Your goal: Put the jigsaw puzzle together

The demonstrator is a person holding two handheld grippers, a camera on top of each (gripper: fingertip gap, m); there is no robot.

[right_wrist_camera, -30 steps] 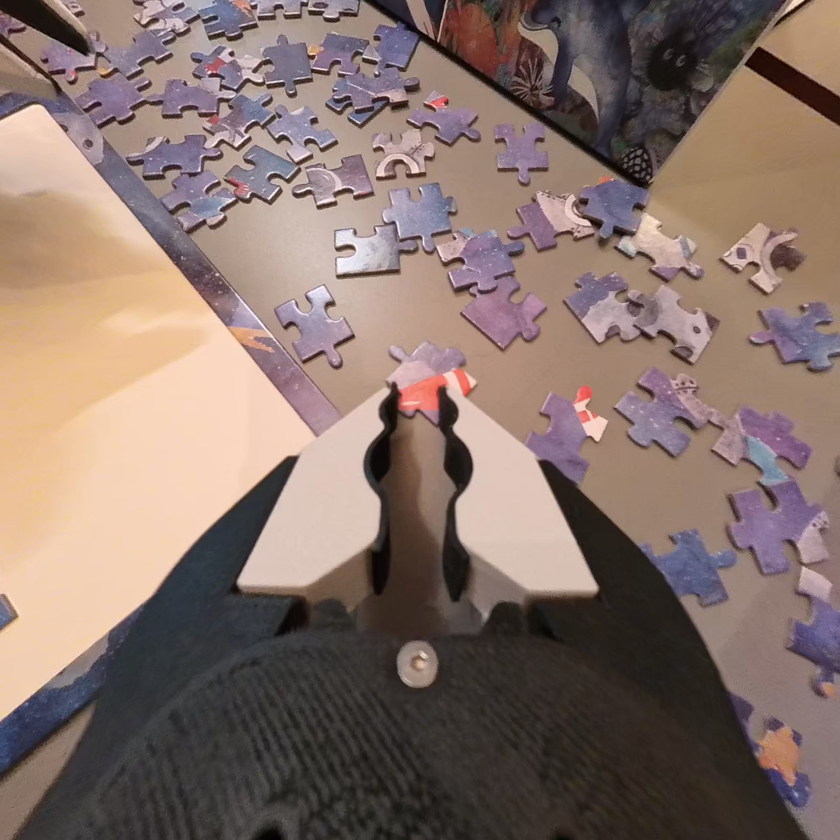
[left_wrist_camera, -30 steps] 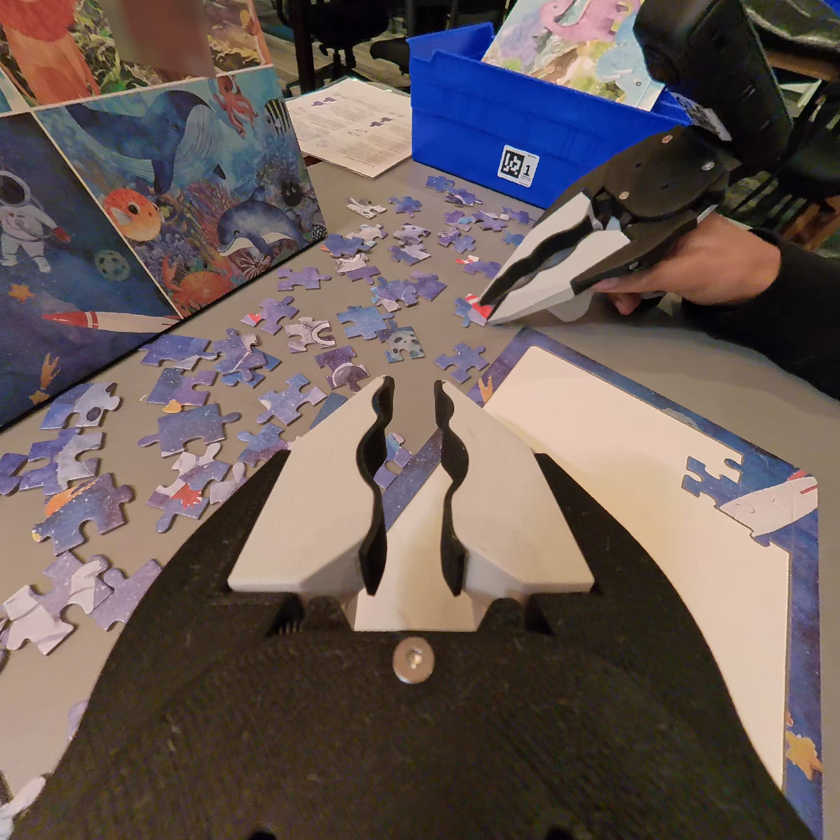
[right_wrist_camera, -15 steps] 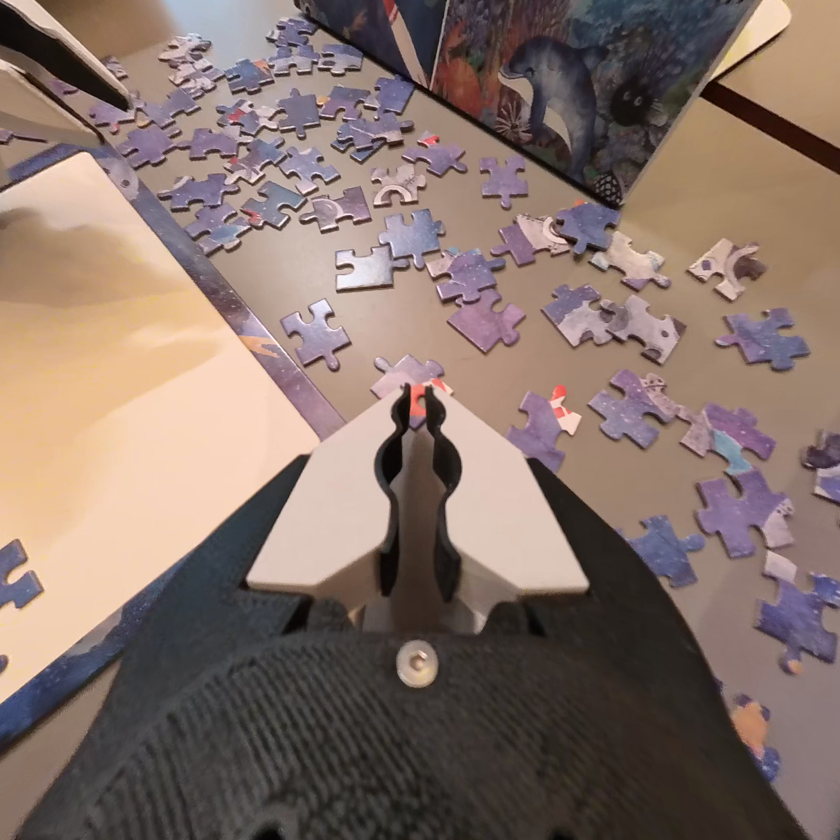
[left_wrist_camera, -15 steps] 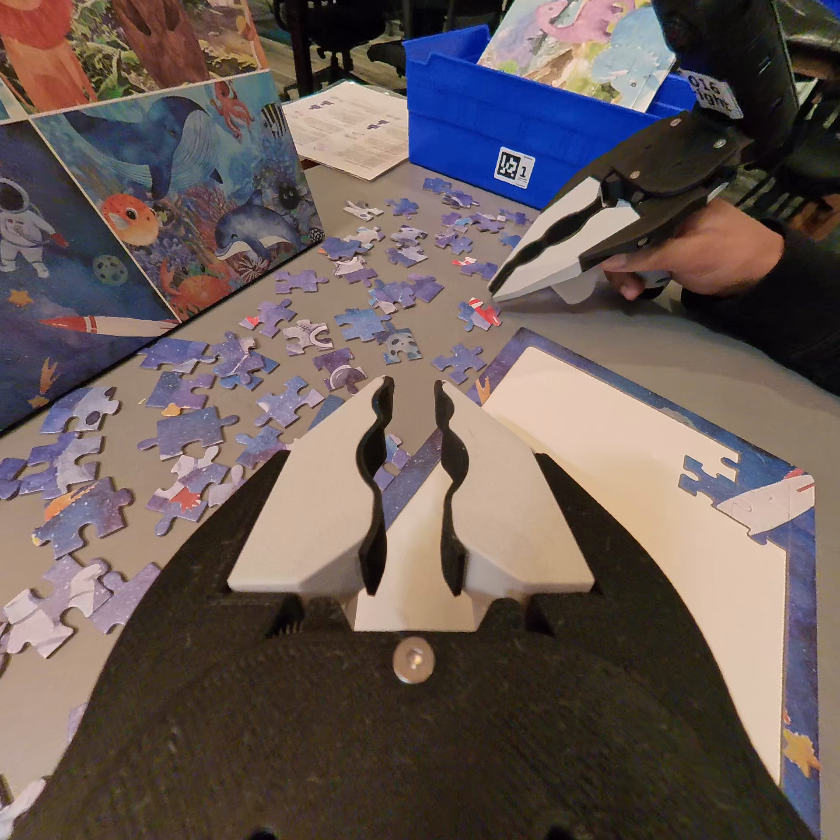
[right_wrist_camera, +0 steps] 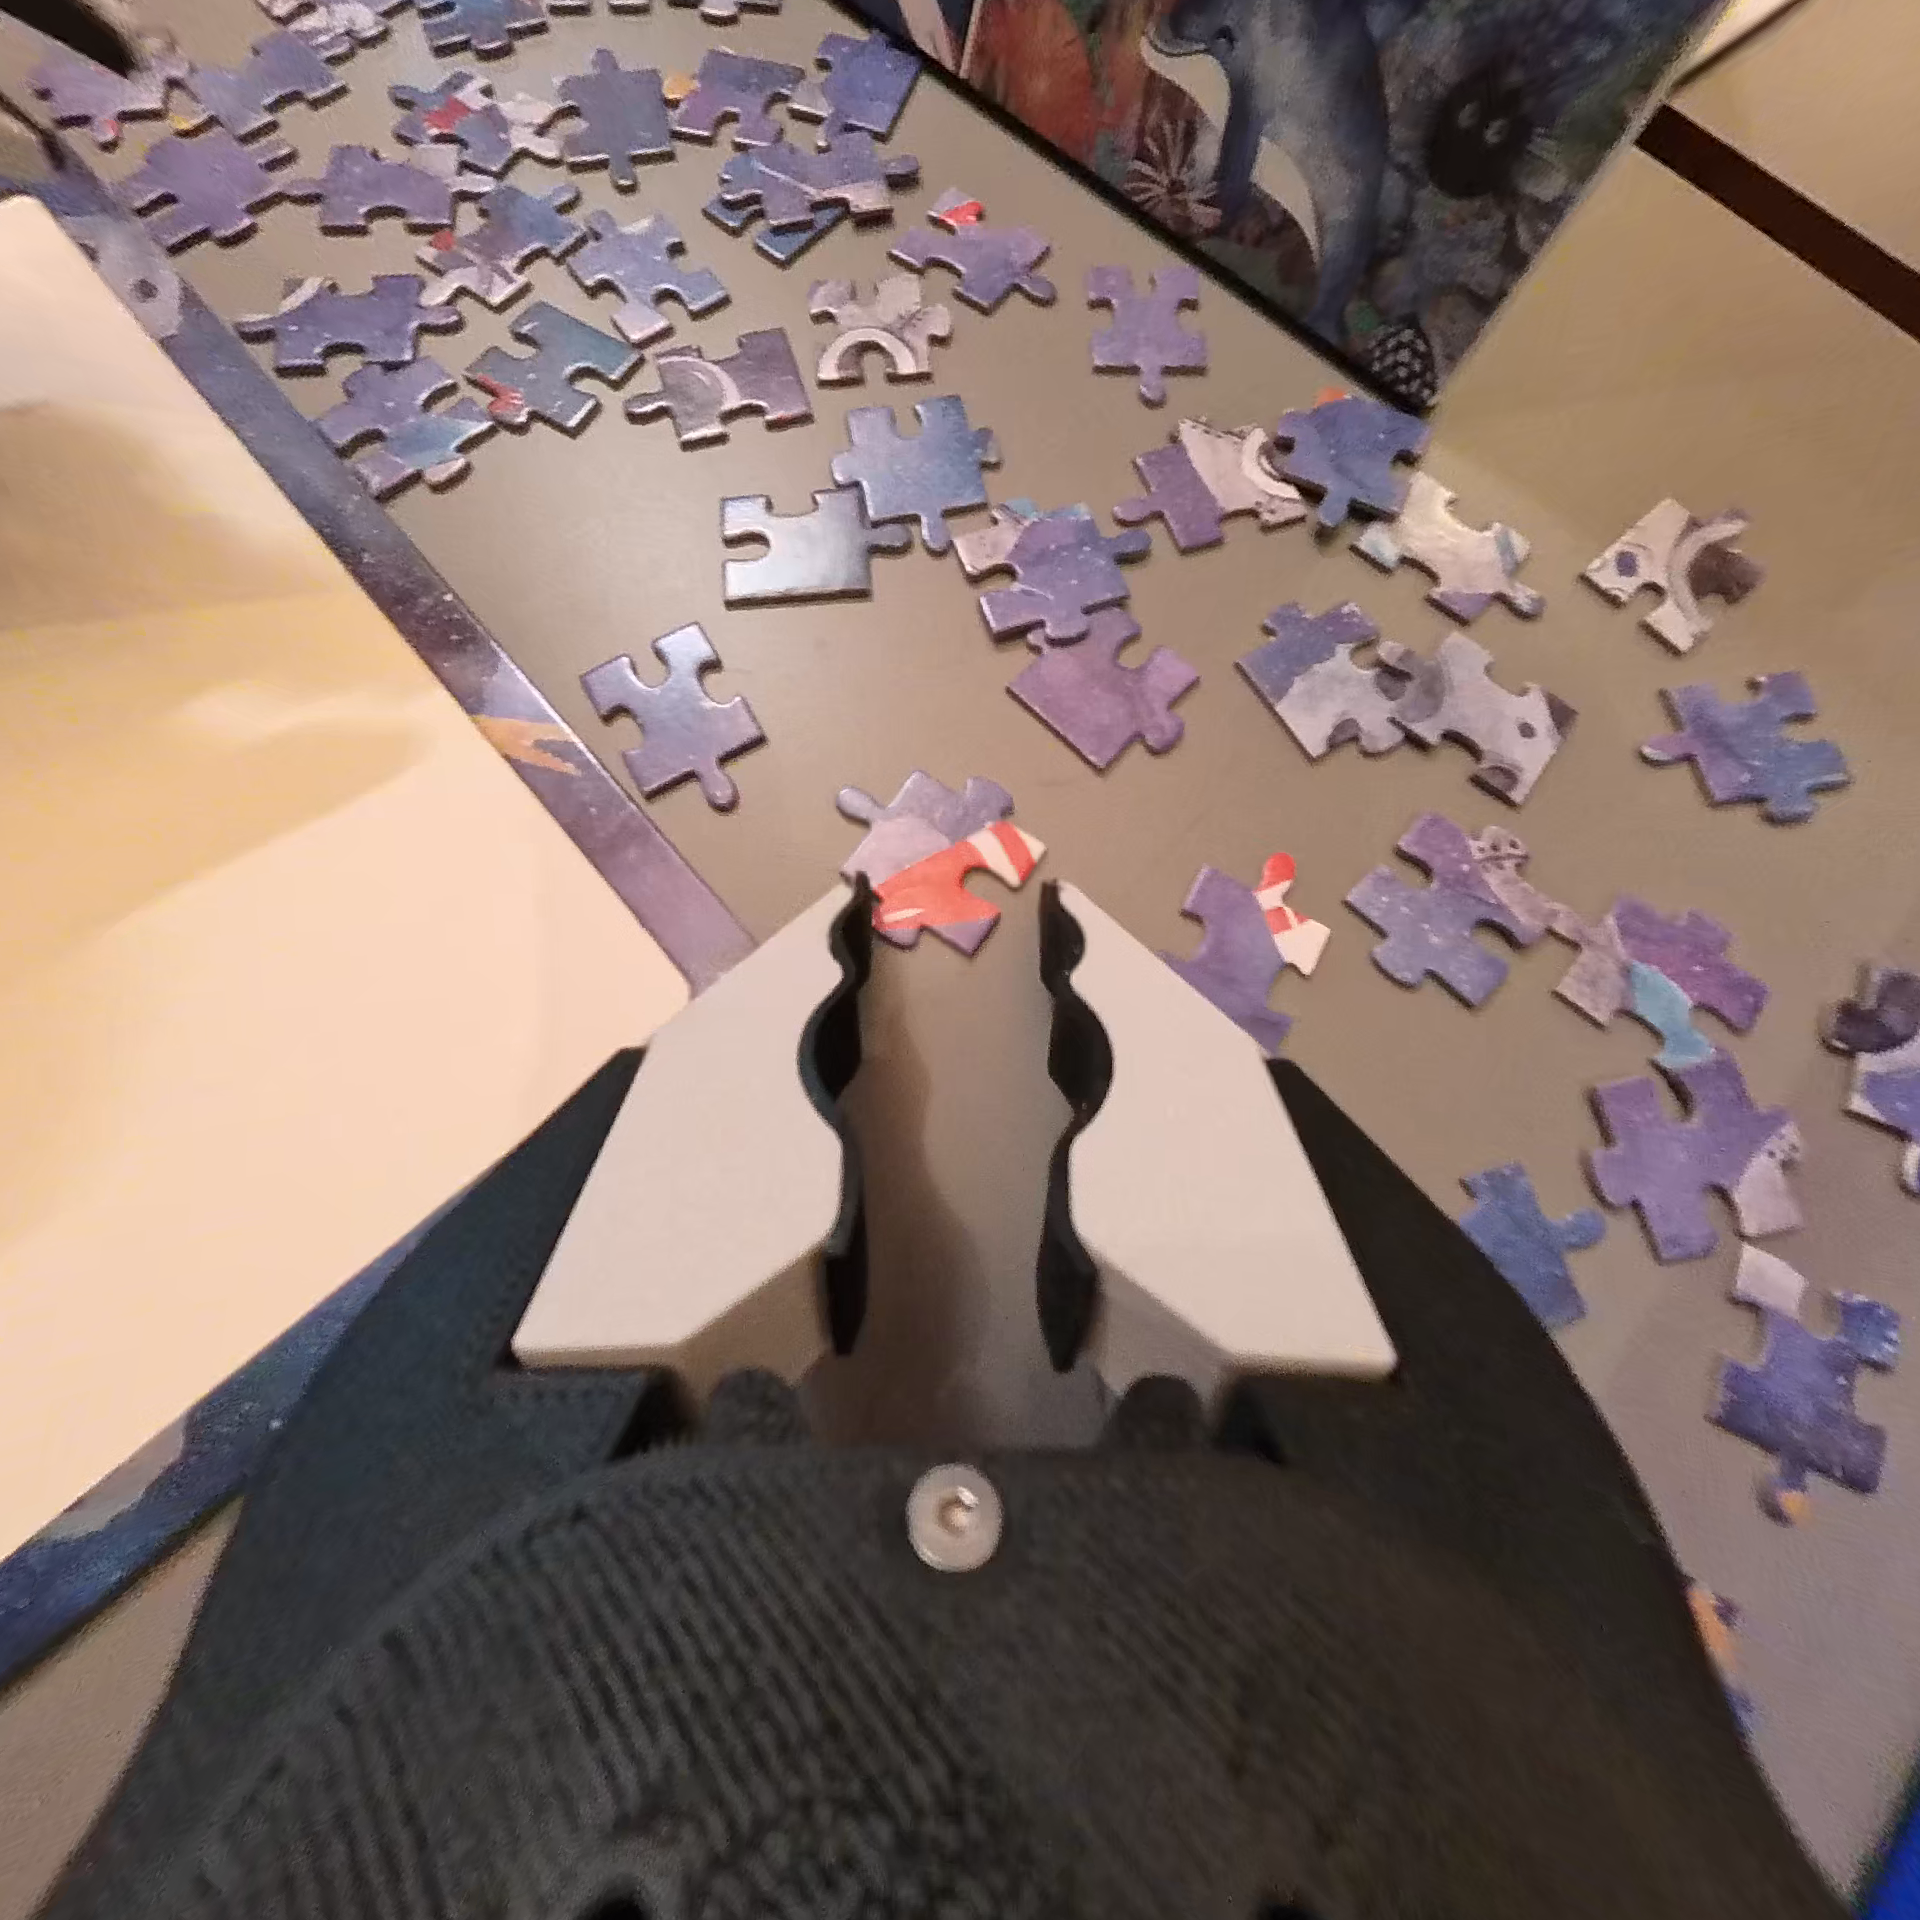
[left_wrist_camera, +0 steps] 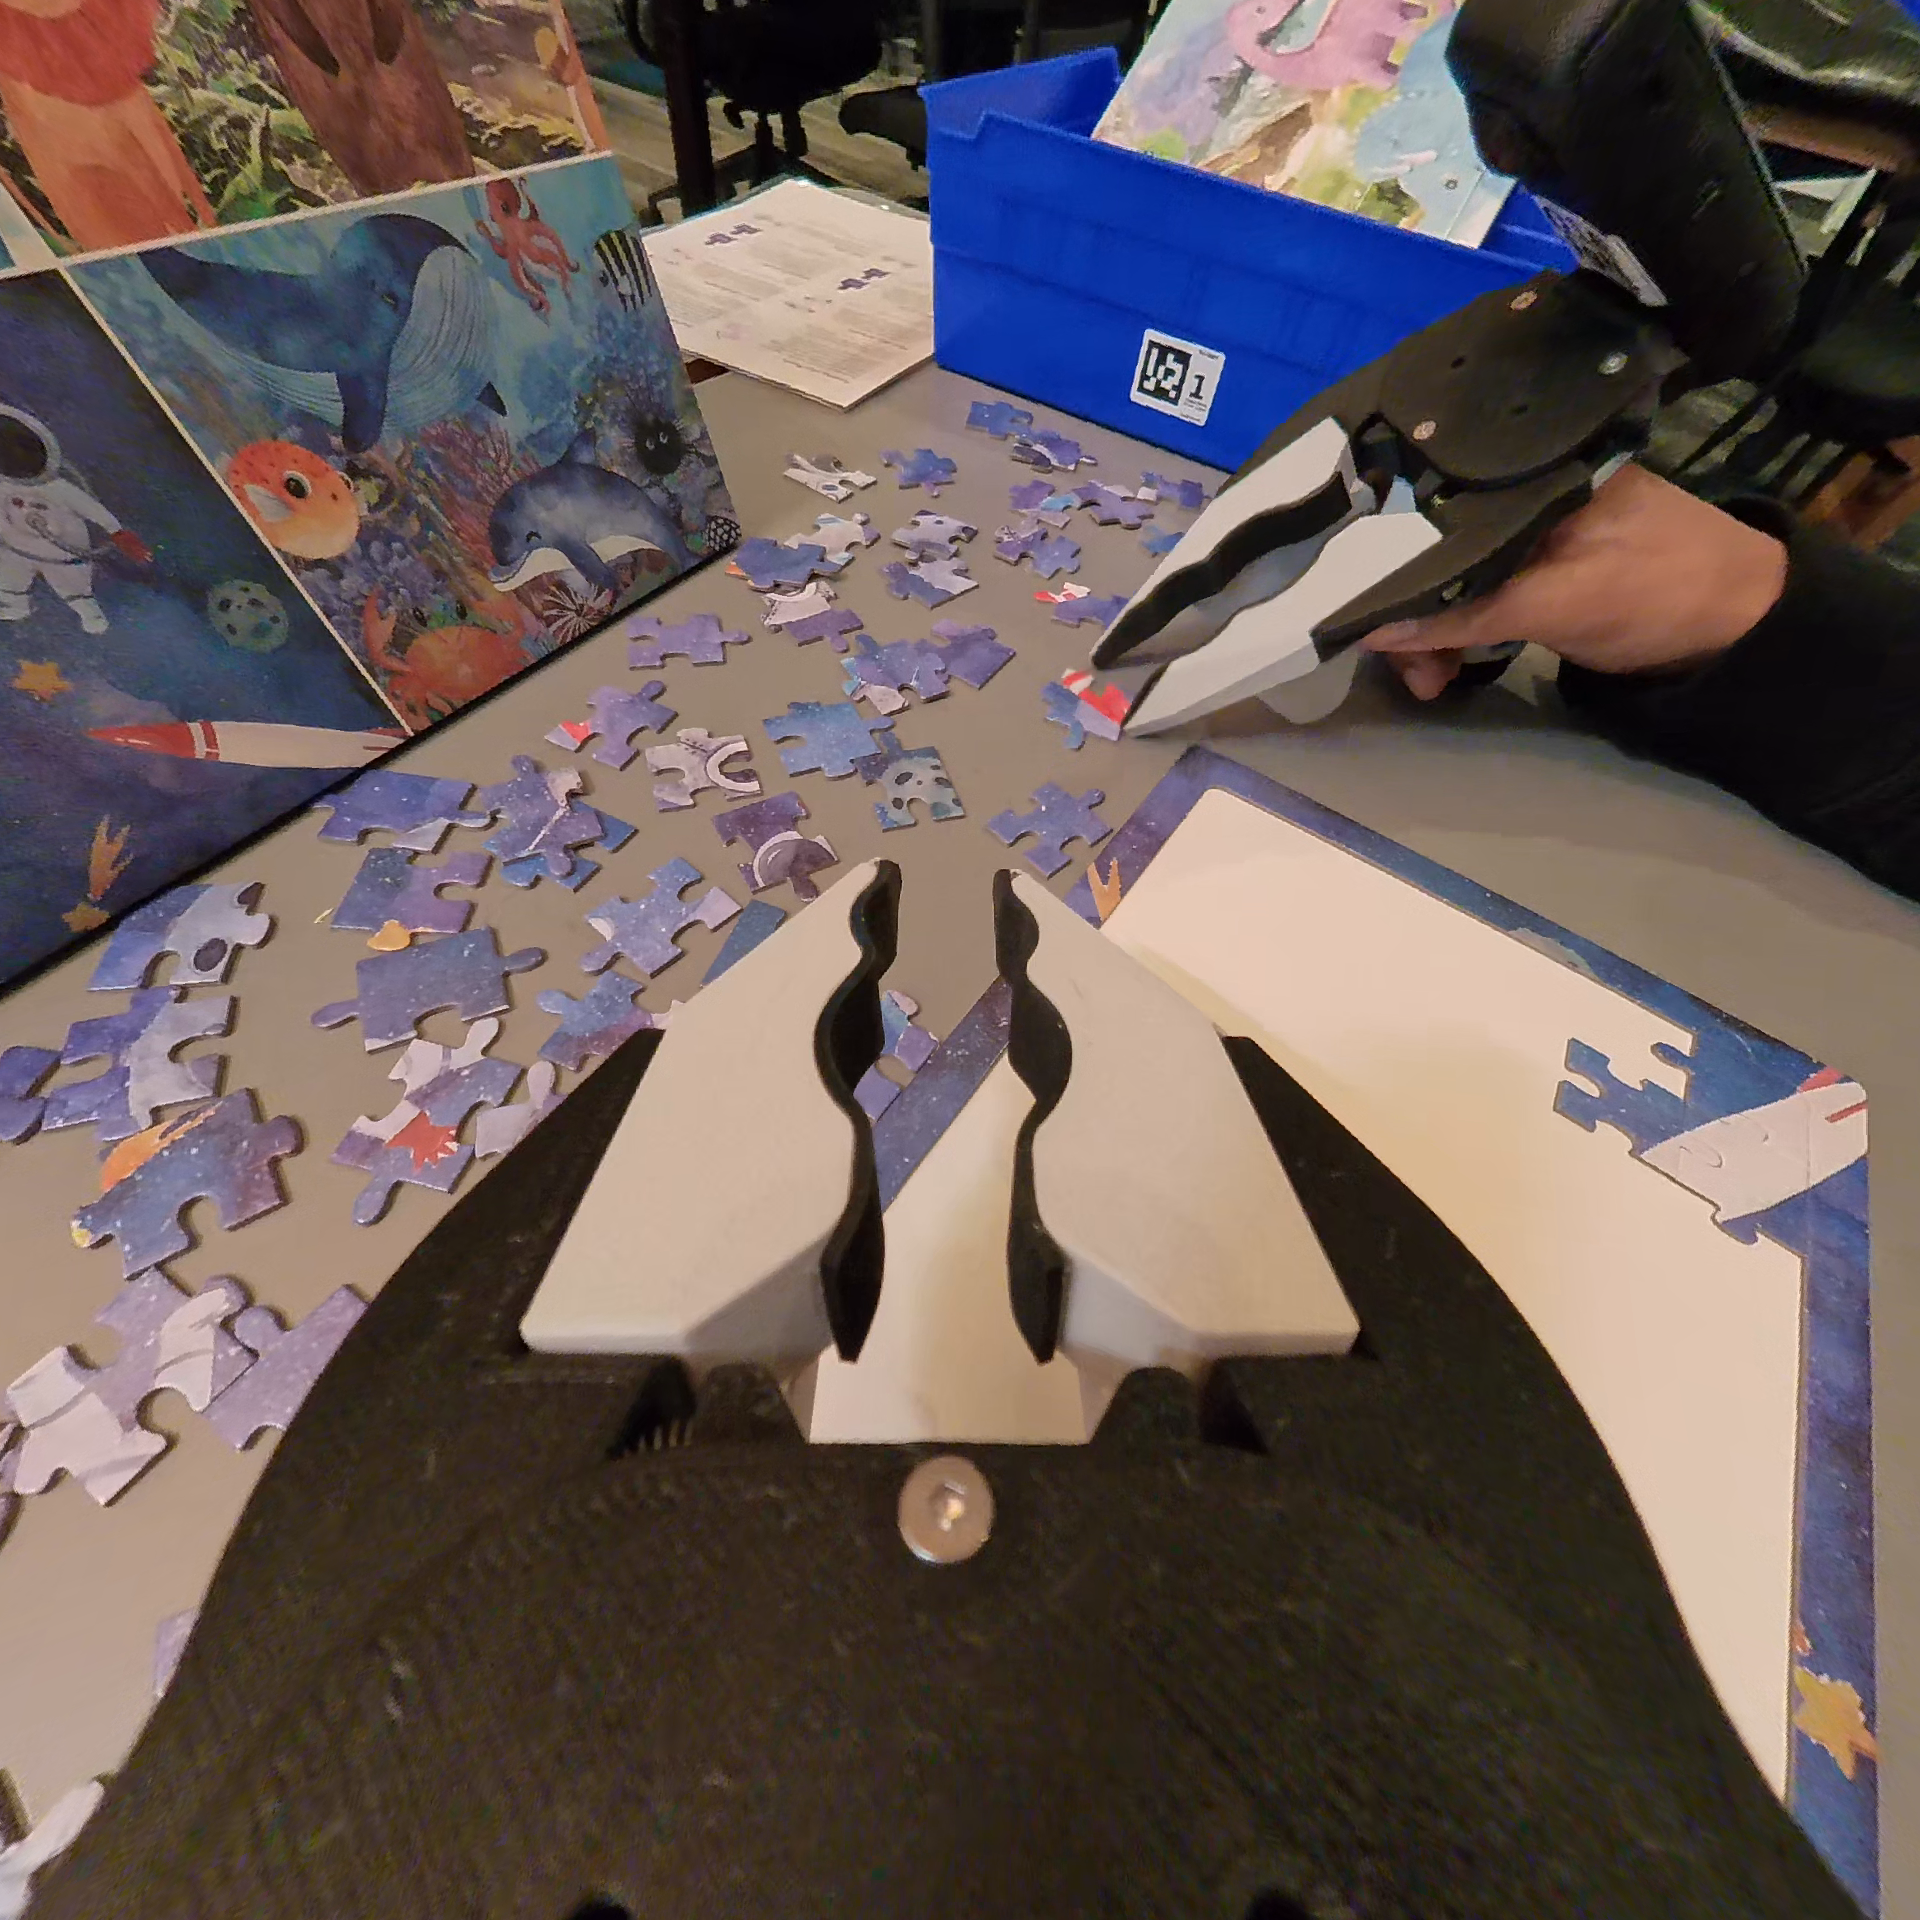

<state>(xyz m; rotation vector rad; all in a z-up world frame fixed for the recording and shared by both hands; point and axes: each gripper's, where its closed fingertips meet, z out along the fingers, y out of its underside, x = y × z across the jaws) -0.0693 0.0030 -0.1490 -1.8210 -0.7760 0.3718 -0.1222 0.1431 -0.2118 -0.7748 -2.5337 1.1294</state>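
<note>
A grey table (left_wrist_camera: pixel 1455 727) fills both views under warm indoor light. Behind its far edge stand dark office chairs (left_wrist_camera: pixel 790 62) on a wood-look floor (left_wrist_camera: pixel 644 125). In the right wrist view, a dark gap (right_wrist_camera: pixel 1766 239) separates it from a second tabletop (right_wrist_camera: pixel 1818 94).

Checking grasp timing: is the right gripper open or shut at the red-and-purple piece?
Open. The right gripper has a clear gap between its tips, and the red-and-purple piece lies flat on the table just beyond them, ungripped.
</note>
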